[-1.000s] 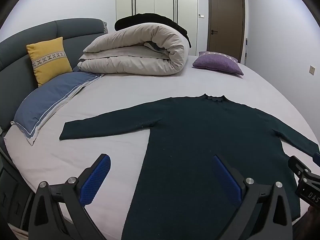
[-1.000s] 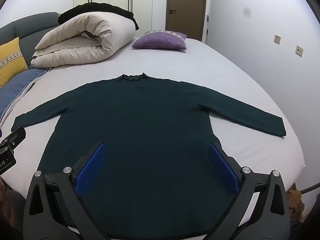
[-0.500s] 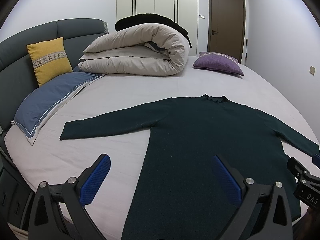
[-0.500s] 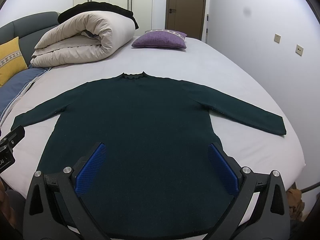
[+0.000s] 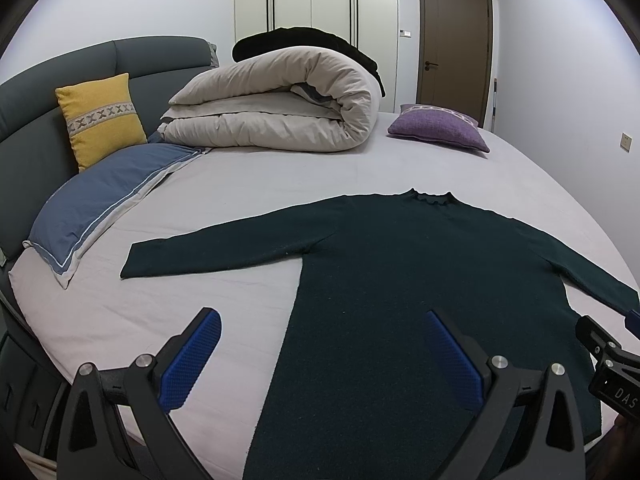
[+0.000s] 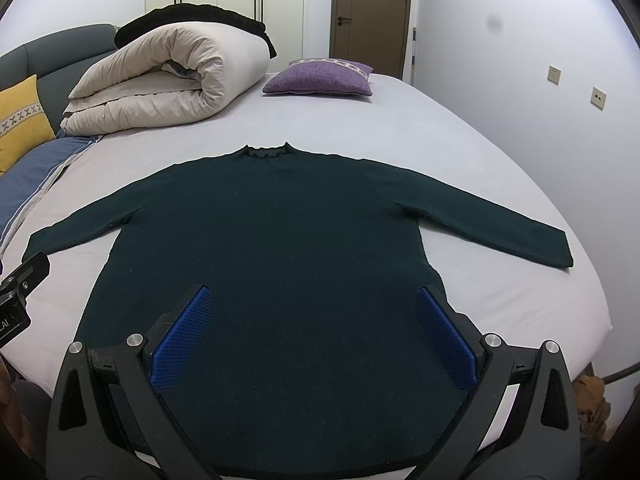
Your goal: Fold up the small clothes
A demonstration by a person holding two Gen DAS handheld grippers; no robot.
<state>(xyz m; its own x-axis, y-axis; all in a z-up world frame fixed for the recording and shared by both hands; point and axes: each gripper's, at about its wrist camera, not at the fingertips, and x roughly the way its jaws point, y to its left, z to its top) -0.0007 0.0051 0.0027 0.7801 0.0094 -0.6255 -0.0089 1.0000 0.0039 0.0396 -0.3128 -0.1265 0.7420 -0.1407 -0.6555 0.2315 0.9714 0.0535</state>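
A dark green long-sleeved sweater (image 5: 420, 280) (image 6: 272, 240) lies flat on the bed, collar pointing away, both sleeves spread out to the sides. My left gripper (image 5: 320, 340) hovers open over the sweater's lower left edge, with one blue pad over the sheet and the other over the fabric. My right gripper (image 6: 312, 320) is open above the lower body of the sweater, holding nothing. Part of the right gripper's body shows at the right edge of the left wrist view, and part of the left gripper's at the left edge of the right wrist view.
A pale sheet (image 5: 248, 200) covers the bed. A rolled beige duvet (image 5: 280, 108) lies at the back with a black garment (image 5: 304, 38) on top. There are a purple cushion (image 6: 320, 78), a yellow cushion (image 5: 100, 116) and a blue pillow (image 5: 104, 196). The bed's right edge (image 6: 592, 292) drops off near a wall.
Both grippers have barely shifted; the views are almost the same. The sweater has not moved.
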